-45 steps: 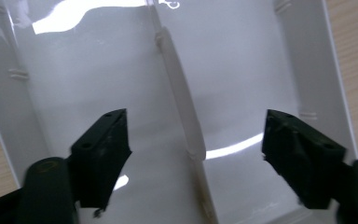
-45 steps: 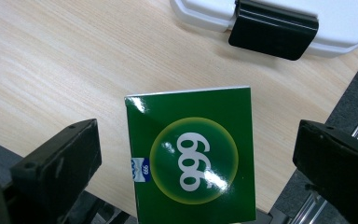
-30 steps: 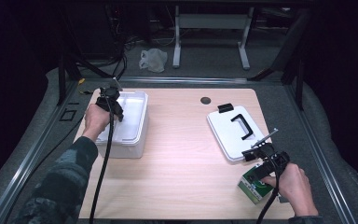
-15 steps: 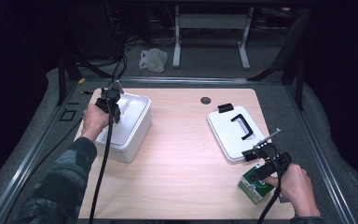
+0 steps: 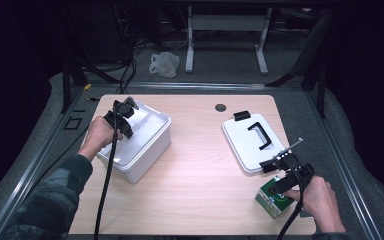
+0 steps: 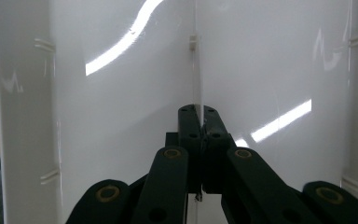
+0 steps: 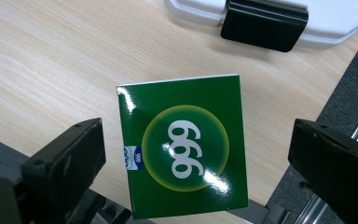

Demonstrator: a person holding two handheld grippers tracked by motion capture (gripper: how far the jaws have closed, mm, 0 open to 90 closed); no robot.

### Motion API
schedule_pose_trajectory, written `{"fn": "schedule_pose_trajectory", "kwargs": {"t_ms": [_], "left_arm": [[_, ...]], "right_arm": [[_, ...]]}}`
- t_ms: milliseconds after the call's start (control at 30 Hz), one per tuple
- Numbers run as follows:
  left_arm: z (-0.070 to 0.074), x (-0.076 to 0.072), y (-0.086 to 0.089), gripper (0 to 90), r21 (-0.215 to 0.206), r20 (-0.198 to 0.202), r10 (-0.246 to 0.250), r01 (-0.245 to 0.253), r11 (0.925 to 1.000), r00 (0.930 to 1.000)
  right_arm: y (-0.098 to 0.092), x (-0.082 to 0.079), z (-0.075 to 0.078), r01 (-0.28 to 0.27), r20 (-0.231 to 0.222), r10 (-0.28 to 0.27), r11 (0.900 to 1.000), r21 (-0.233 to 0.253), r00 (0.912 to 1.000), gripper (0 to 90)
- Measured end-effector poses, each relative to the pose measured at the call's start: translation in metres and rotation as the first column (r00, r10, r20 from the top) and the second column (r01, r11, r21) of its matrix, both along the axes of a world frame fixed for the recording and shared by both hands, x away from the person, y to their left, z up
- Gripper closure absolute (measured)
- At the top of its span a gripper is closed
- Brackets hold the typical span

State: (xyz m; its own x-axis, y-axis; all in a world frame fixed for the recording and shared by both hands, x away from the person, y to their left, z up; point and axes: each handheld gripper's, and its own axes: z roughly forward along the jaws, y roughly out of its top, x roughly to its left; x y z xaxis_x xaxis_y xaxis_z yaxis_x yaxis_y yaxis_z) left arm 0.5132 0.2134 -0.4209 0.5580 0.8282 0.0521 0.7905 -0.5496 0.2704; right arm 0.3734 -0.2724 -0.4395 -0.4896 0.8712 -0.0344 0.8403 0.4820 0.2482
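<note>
Jaws of our left gripper (image 6: 199,122) are pressed together on the thin rim of the white plastic box (image 5: 147,145); in the left gripper view that wall runs straight up between the two black tips, edge on, with glossy white inner faces spreading away on both sides of them. From the high view we see the left hand (image 5: 99,137) holding this gripper at the box's near-left rim, and the box stands tilted, its left side raised off the wooden table (image 5: 200,185) while its lower right edge stays down on it.

Our right gripper (image 7: 198,154) is spread wide and holds nothing. Between its jaws, and below them, lies the green carton (image 7: 184,144), printed with a white 999 in a yellow-ringed circle. We see bare gaps on both sides, so neither jaw touches it; the carton sits a little closer to the left jaw than to the right one. Beyond the jaw tips we see the white lid (image 7: 270,14) with its black latch (image 7: 263,23), lying flat on the table apart from the carton. In the high view the right hand (image 5: 317,197) holds this gripper just over the carton at the table's near right corner.
</note>
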Motion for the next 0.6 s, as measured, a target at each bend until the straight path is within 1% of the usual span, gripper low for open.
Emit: {"fn": "schedule_pose_trajectory", "kwargs": {"t_ms": [67, 100, 133, 167, 200, 233, 333, 367, 400, 433, 467, 500, 600], "left_arm": [[0.000, -0.005, -0.004, 89.4, -0.003, 0.003, -0.046, 0.046, 0.9989, 0.9989], [0.000, -0.009, -0.009, 89.3, 0.004, 0.010, -0.088, 0.088, 0.9961, 0.9961], [0.000, -0.009, -0.009, 89.4, 0.004, 0.010, -0.088, 0.088, 0.9961, 0.9961], [0.000, -0.014, -0.015, 89.4, -0.001, 0.010, -0.130, 0.130, 0.9916, 0.9915], [0.000, -0.014, -0.015, 89.4, -0.001, 0.010, -0.130, 0.130, 0.9916, 0.9915], [0.000, -0.019, -0.022, 89.4, -0.001, 0.015, -0.174, 0.174, 0.9848, 0.9847], [0.000, -0.026, -0.033, 89.4, 0.011, 0.019, -0.242, 0.242, 0.9703, 0.9701], [0.000, -0.026, -0.033, 89.4, 0.011, 0.019, -0.242, 0.242, 0.9703, 0.9701], [0.000, -0.031, -0.041, 89.4, 0.013, 0.023, -0.283, 0.283, 0.9590, 0.9588], [0.000, -0.033, -0.045, 89.4, 0.013, 0.020, -0.303, 0.303, 0.9529, 0.9527], [0.000, -0.033, -0.045, 89.4, 0.013, 0.020, -0.303, 0.303, 0.9529, 0.9527], [0.000, -0.038, -0.054, 89.4, 0.021, 0.018, -0.355, 0.354, 0.9349, 0.9348], [0.000, -0.046, -0.068, 89.4, 0.026, 0.019, -0.429, 0.428, 0.9032, 0.9031]], "right_arm": [[0.000, 0.000, 0.000, 0.003, -0.002, -0.003, 1.000, -0.001, 1.0000, 3.4], [-0.001, 0.000, 0.000, 0.003, -0.003, -0.003, 1.000, 0.001, 1.0000, 3.5], [-0.001, 0.000, 0.000, 0.003, -0.003, -0.003, 1.000, 0.001, 1.0000, 3.5], [-0.001, 0.000, 0.000, 0.003, -0.002, -0.003, 1.000, 0.001, 1.0000, 3.5], [-0.001, 0.000, 0.000, 0.003, -0.002, -0.003, 1.000, 0.001, 1.0000, 3.5], [0.000, 0.000, 0.001, -0.001, -0.002, 0.001, 1.000, 0.002, 1.0000, 3.6], [0.000, 0.000, 0.001, -0.002, -0.001, 0.002, 1.000, 0.000, 1.0000, 3.7], [0.000, 0.000, 0.001, -0.002, -0.001, 0.002, 1.000, 0.000, 1.0000, 3.7], [0.000, -0.001, 0.001, -0.003, -0.002, 0.003, 1.000, -0.001, 1.0000, 3.7], [0.000, -0.001, 0.001, -0.004, -0.001, 0.004, 1.000, 0.001, 1.0000, 3.7], [0.000, -0.001, 0.001, -0.004, -0.001, 0.004, 1.000, 0.001, 1.0000, 3.7], [-0.001, -0.001, 0.001, -0.002, -0.003, 0.002, 1.000, 0.001, 1.0000, 3.7], [-0.003, -0.001, 0.003, 0.005, 0.004, -0.005, 1.000, 0.008, 1.0000, 3.7]]}}
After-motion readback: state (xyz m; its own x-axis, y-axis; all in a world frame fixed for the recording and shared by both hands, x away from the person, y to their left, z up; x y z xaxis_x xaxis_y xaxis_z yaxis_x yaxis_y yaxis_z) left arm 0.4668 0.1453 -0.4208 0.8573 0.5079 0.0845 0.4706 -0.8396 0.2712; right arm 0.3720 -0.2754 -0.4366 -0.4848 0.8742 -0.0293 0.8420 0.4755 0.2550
